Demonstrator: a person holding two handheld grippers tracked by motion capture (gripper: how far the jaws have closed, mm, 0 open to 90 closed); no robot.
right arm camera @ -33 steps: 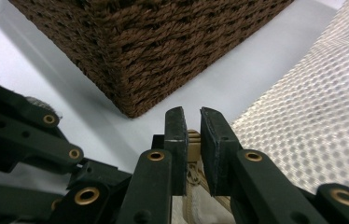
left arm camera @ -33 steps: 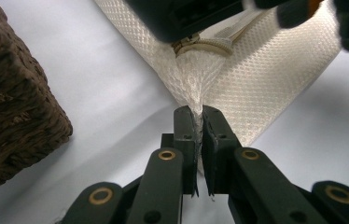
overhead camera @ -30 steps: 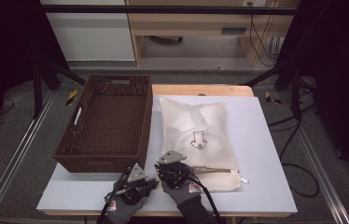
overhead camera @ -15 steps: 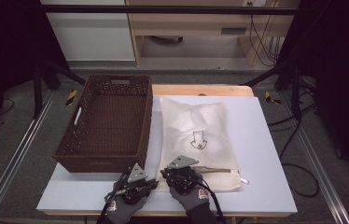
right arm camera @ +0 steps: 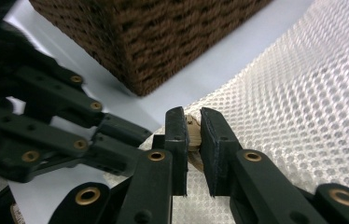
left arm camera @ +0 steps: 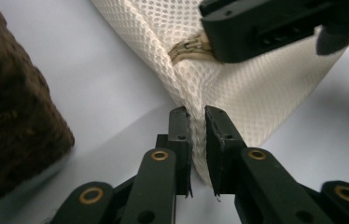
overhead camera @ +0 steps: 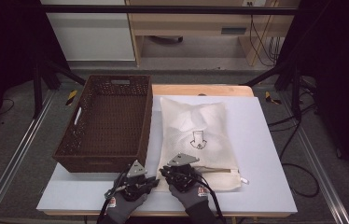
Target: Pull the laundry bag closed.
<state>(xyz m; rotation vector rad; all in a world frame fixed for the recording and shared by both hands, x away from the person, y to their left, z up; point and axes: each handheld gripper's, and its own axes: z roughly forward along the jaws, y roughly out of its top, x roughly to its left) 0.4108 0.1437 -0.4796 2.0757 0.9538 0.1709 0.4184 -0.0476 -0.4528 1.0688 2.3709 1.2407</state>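
Beside the near right corner of the wicker basket (overhead camera: 109, 123), the white mesh laundry bag (overhead camera: 198, 140) lies flat on the table (overhead camera: 266, 154), zipper end toward you. Your left gripper (left arm camera: 198, 135) pinches the bag's corner fabric, though its jaws have just been easing apart, apparently to anchor the bag. Your right gripper (right arm camera: 194, 135) clamps the zipper pull (right arm camera: 192, 133), likely so you can draw it along the zipper (overhead camera: 217, 169).
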